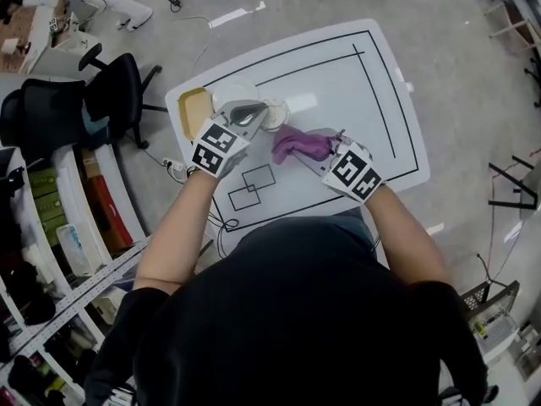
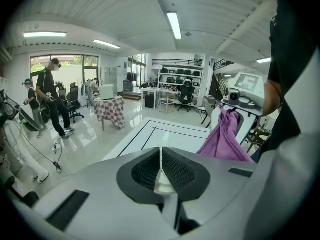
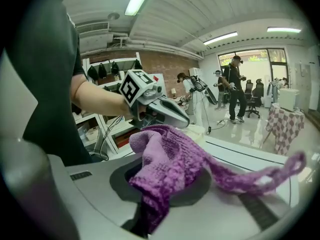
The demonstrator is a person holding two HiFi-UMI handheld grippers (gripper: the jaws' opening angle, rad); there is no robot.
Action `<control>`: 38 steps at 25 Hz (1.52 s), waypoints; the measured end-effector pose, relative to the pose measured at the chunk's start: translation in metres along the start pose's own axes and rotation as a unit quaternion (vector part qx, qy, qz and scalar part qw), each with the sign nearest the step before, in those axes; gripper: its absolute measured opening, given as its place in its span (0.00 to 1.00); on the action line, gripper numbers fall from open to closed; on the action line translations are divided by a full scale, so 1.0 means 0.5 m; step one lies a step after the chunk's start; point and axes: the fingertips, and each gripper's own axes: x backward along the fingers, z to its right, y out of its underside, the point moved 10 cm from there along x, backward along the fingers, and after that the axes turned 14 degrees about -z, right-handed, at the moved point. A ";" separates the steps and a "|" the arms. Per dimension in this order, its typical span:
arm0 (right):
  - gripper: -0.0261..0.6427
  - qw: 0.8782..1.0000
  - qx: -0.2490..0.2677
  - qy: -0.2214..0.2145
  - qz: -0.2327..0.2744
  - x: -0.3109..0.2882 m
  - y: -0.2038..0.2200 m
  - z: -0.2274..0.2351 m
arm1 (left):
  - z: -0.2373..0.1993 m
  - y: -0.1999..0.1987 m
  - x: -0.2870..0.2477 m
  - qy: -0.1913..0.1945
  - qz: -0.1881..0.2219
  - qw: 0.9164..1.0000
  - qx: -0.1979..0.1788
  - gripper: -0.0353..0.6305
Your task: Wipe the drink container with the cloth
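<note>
**A:** What is the left gripper (image 1: 252, 117) doing?

**B:** Its jaws are sitting almost together, pinching a thin cream sliver between the pads (image 2: 175, 170). From the head view its tip is lying over the cream drink container (image 1: 275, 114), so that sliver is looking like the container's own edge.

**A:** Where is the container sitting?

**B:** On the white table (image 1: 380, 100), toward its far left corner. A yellow tray (image 1: 194, 111) is lying near it, closer to that corner.

**A:** And the right gripper (image 1: 325, 155)?

**B:** It is clamping the purple cloth (image 1: 297, 145). A bunched fold is bulging up out of the jaws and a thin tail is trailing off sideways.

**A:** Is the cloth touching the container?

**B:** It is hanging just beside it, on the side toward the table's near edge. Whether the two are meeting, I cannot tell.
</note>
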 end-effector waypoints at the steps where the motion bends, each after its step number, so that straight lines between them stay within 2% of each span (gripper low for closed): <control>1: 0.16 1.000 0.009 0.000 -0.002 -0.012 0.005 -0.015 | 0.006 0.002 -0.004 0.003 -0.011 1.000 -0.005 0.10; 5: 0.16 0.996 0.083 0.035 -0.026 -0.048 0.051 -0.033 | 0.045 0.003 -0.054 0.004 -0.019 1.000 -0.006 0.10; 7: 0.16 0.993 0.098 0.054 -0.028 -0.071 0.059 -0.037 | 0.052 0.007 -0.063 0.004 -0.018 1.000 -0.011 0.10; 15: 0.16 0.989 0.075 0.130 -0.003 -0.110 0.071 -0.021 | 0.051 0.006 -0.063 0.013 -0.024 0.999 -0.020 0.10; 21: 0.16 0.986 0.056 0.160 -0.008 -0.143 0.100 -0.007 | 0.054 0.011 -0.065 0.009 -0.022 1.000 -0.018 0.09; 26: 0.16 0.985 0.046 0.164 -0.038 -0.195 0.142 0.019 | 0.054 0.011 -0.068 0.008 -0.022 1.000 -0.018 0.09; 33: 0.16 0.979 0.028 0.174 -0.107 -0.262 0.188 0.047 | 0.055 0.014 -0.066 0.008 -0.013 1.000 -0.023 0.09; 38: 0.16 0.979 0.000 0.170 -0.112 -0.284 0.210 0.058 | 0.055 0.019 -0.068 0.008 -0.006 1.000 -0.025 0.09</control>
